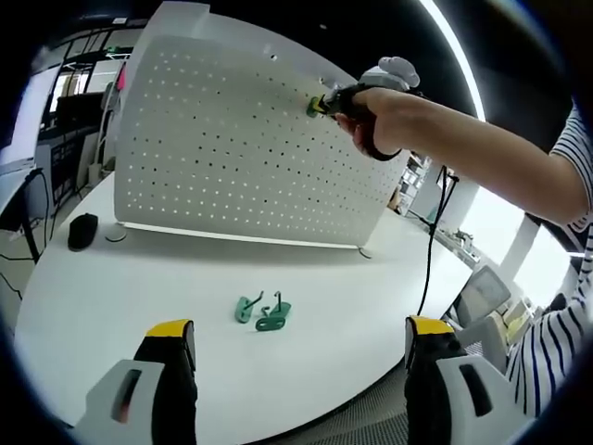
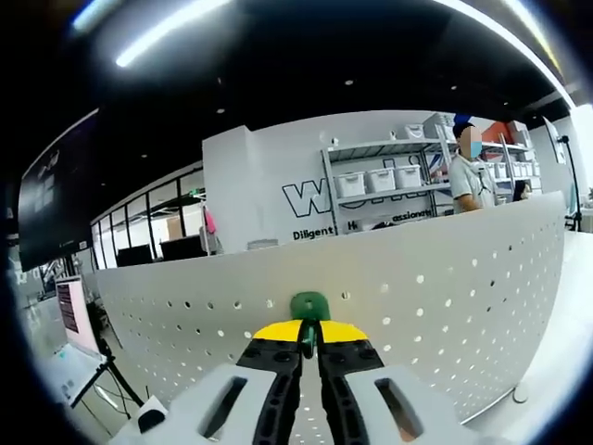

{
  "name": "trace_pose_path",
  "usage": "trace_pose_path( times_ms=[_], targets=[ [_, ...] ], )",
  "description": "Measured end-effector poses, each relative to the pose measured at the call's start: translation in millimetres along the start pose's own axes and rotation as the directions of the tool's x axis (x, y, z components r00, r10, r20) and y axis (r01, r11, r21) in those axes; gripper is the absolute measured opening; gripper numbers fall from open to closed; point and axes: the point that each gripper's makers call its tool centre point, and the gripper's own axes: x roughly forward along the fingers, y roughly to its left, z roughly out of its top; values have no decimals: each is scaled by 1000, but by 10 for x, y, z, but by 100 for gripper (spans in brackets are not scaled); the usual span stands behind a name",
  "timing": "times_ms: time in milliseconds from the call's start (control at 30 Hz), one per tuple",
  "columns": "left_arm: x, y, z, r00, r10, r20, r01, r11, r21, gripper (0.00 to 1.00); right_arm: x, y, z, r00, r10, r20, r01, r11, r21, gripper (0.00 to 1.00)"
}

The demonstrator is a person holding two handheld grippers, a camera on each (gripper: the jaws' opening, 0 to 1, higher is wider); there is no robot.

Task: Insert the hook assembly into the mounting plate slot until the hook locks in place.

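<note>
1. In the left gripper view, a white pegboard is seen standing upright on a white table.
2. The left gripper is held low over the table with its yellow-tipped jaws spread wide apart and nothing between them.
3. Two green hooks are seen lying on the table close beside each other, in front of the pegboard and beyond the left gripper.
4. A third green hook is held against the upper part of the pegboard by the right gripper, which is gripped by a person's hand.
5. In the right gripper view, the right gripper is seen with its jaws pressed together on the green hook, which is touching the perforated face of the pegboard.
6. A black object is seen on the table near the pegboard's far edge.
</note>
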Motion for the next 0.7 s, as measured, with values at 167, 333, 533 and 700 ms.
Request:
trace_pose_path(
  times_ms=[167,333,533,700],
  targets=[
    [-7,-16,-6,1000,-6,-2,6,1000,3,95,-44,18,27,1000,11,-3,-11,999,52,16],
    [14,-54,-40,1000,-20,-23,21,1000,18,95,-121,100,64,999,51,-9,-51,998,36,19],
    [5,-46,-34,1000,-21,-21,21,1000,16,95,-250,83,202,996,85,17,-84,996,-2,20],
    [-4,-79,-47,999,-34,-27,34,999,22,94,-389,-22,193,995,102,13,-103,994,48,21]
  ],
)
